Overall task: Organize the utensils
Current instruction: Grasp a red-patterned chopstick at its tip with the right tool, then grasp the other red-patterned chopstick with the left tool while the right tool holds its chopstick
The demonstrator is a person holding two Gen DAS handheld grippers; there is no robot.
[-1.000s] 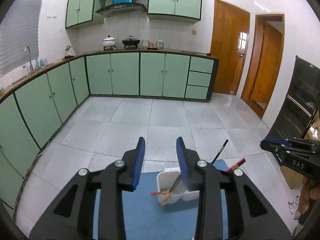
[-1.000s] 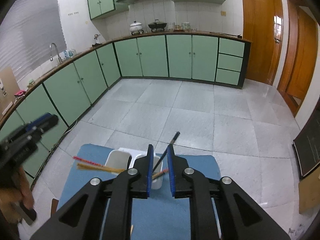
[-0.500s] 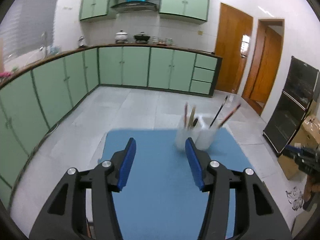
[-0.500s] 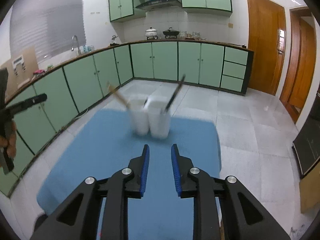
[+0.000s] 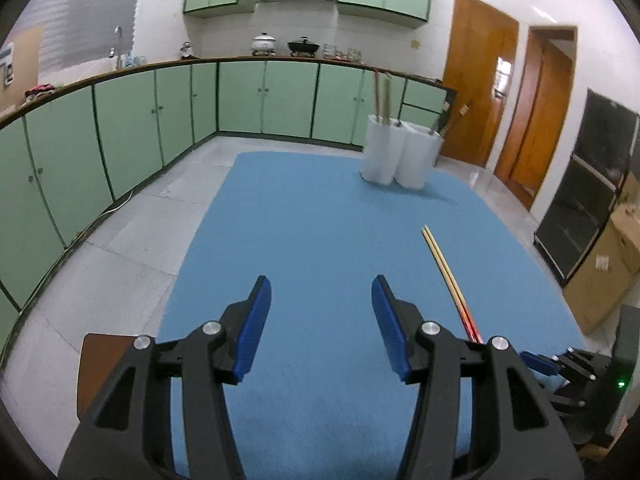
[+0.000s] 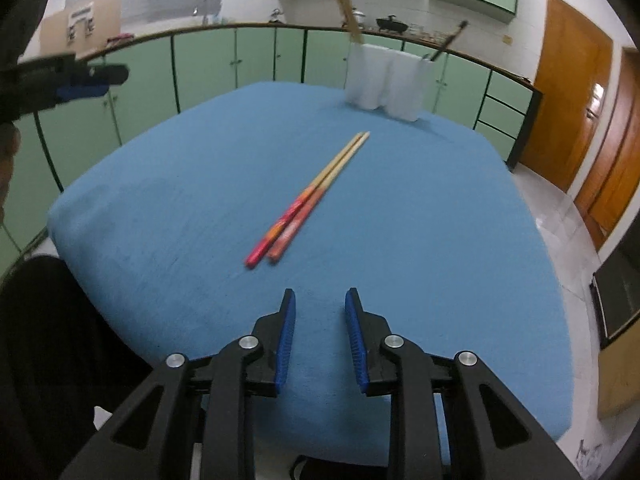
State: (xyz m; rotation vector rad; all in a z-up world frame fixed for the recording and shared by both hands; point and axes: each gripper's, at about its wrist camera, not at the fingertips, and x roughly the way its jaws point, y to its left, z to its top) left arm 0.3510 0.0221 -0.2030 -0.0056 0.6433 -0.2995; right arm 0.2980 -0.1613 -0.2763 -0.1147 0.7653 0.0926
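I have both grippers, left gripper (image 5: 321, 308) and right gripper (image 6: 320, 322), down from above the white holder (image 6: 383, 82) to near table level, jaws just parted and empty, so the loose chopsticks (image 6: 306, 200) are next to grasp.

Left gripper (image 5: 321, 300): jaws stood wide apart, nothing between them, tilted downward.
Right gripper (image 6: 320, 312): jaws stood narrowly apart, had just been opening, nothing between them, tilted downward.

Each black claw (image 5: 321, 294) has blue ribbed pads (image 6: 287, 342) and silver screws.

Dim, slightly blurred, fisheye-warped edges
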